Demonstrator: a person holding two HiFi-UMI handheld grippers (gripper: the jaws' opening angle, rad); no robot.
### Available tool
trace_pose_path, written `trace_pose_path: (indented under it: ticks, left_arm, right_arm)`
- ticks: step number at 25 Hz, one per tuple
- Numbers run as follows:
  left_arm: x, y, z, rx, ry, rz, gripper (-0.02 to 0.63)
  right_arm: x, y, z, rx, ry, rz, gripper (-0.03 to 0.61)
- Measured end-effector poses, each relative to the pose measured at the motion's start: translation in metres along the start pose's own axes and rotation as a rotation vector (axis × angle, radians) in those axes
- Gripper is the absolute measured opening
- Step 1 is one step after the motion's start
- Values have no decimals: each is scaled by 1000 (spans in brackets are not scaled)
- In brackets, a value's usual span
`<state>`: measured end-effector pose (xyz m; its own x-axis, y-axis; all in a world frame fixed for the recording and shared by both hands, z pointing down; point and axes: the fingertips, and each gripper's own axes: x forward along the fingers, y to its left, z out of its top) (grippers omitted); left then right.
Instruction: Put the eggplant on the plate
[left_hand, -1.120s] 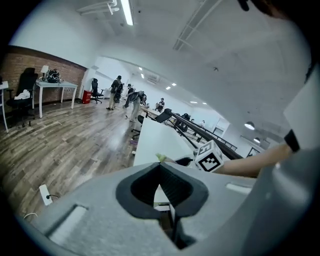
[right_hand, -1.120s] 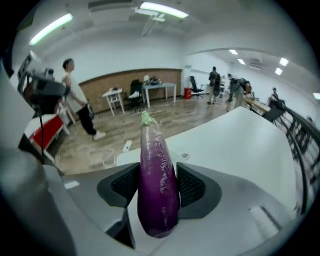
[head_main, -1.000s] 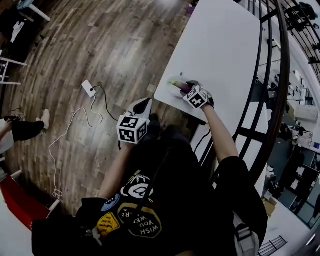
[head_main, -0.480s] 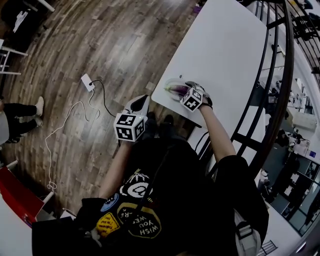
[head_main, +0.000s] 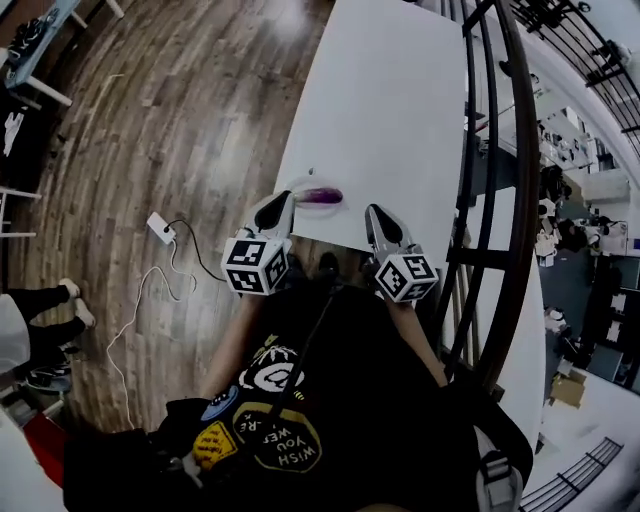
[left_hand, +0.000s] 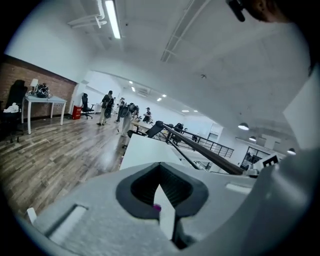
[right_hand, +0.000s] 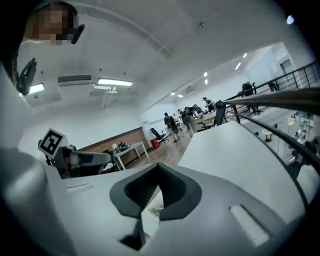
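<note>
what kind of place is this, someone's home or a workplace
Most likely an open-plan office or lab: a long white table on a wood-plank floor, a black railing, ceiling strip lights, and people standing about in the distance.

**Left hand-held gripper** (head_main: 277, 207): held in front of the torso and aimed toward 1 o'clock in the head view. Its marker cube (head_main: 255, 265) sits at the rear. The jaws are closed tip to tip with nothing between them.

**Right hand-held gripper** (head_main: 377, 220): at 3 o'clock of the left one, at about the same height, and aimed toward 11 o'clock. Its jaws are also closed and empty.

**Left forearm** (head_main: 233, 345): bare, running back toward 7 o'clock.

**Right forearm** (head_main: 418, 338): bare, running back toward 5 o'clock.
</note>
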<state>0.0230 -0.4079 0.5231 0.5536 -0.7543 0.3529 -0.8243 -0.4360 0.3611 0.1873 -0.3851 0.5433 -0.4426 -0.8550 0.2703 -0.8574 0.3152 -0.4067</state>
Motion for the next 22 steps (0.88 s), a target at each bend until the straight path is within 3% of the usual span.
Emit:
trace_pose_path:
  ticks: [6,22]
  left_arm:
    - [18,-40,4,71,-5,-53,-2]
    - [-5,-30,-2,28,-36,36,-2]
  right_arm:
    - [-17,-17,17,-44,-35,-43,2]
    - [-14,3,11,-102,3,30,2]
